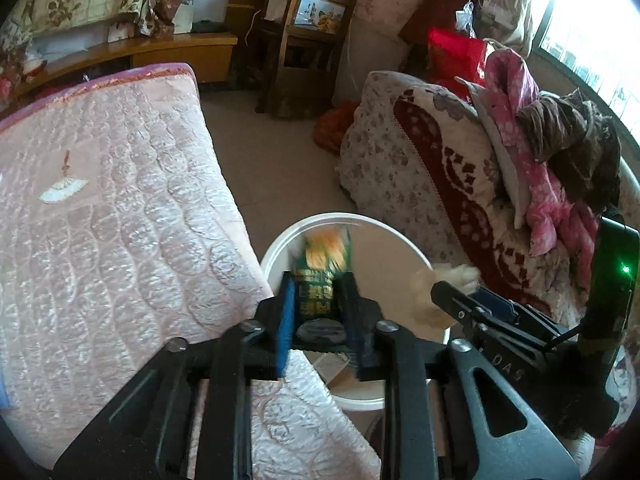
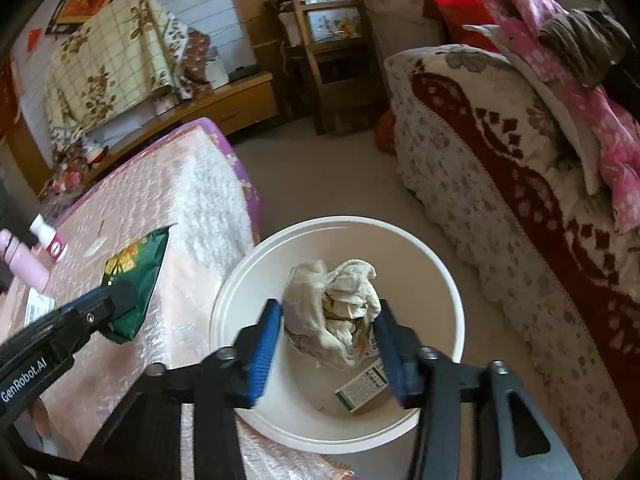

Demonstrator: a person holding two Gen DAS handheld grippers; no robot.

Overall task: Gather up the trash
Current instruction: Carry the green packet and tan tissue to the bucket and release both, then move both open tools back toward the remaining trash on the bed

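My left gripper (image 1: pixel 318 304) is shut on a green snack wrapper (image 1: pixel 322 264) with orange print, held at the left rim of a white bin (image 1: pixel 276 248). In the right wrist view the same wrapper (image 2: pixel 134 276) and left gripper (image 2: pixel 120 308) sit over the pink quilted table. My right gripper (image 2: pixel 328 332) is shut on a crumpled cream paper wad (image 2: pixel 332 308) directly above the white bin (image 2: pixel 248 280). A small green and white carton (image 2: pixel 362 386) lies in the bin's bottom. The right gripper (image 1: pixel 456 288) with the wad (image 1: pixel 444 280) also shows in the left wrist view.
A pink quilted table (image 1: pixel 100 208) is on the left, with a pink bottle (image 2: pixel 22 260), a small white bottle (image 2: pixel 50 238) and a paper (image 2: pixel 38 306) on it. A floral covered sofa (image 2: pixel 500 168) with piled clothes stands right. A wooden chair (image 2: pixel 328 52) and low cabinet (image 2: pixel 224 104) are behind.
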